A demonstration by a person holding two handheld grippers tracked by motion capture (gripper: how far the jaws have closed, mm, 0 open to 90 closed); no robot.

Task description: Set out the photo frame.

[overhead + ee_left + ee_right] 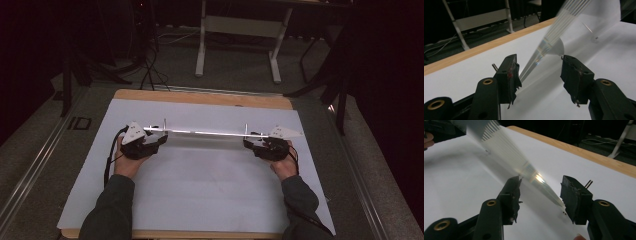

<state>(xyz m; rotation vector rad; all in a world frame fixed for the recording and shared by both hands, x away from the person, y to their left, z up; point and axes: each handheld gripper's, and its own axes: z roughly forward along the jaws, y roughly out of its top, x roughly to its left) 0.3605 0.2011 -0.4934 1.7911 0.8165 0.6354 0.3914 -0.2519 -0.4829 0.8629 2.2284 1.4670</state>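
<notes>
High view: we see a long clear strip [205, 132], glassy and thin, spanning between the left gripper [159, 138] and the right gripper [251, 143], over the white sheet [210, 185] that covers the tabletop [200, 96], nearer its far edge than the near one. Two thin pins stand up near the strip's ends. We judge the strip is being carried or set down as a pair job; whether it rests on the sheet we cannot tell.

Left gripper view: the jaws stand wide apart. The strip's end [541, 51] runs in between them and lies close to one pad, but we see no pad pressing on it. So we judge this end loose.

Right gripper view: jaws also wide; the strip [534, 176] passes between them toward one pad. Contact there is unclear.

Writing: none legible on strip or grippers. Dark marks on the floor by the table's left edge are too small to read.
</notes>
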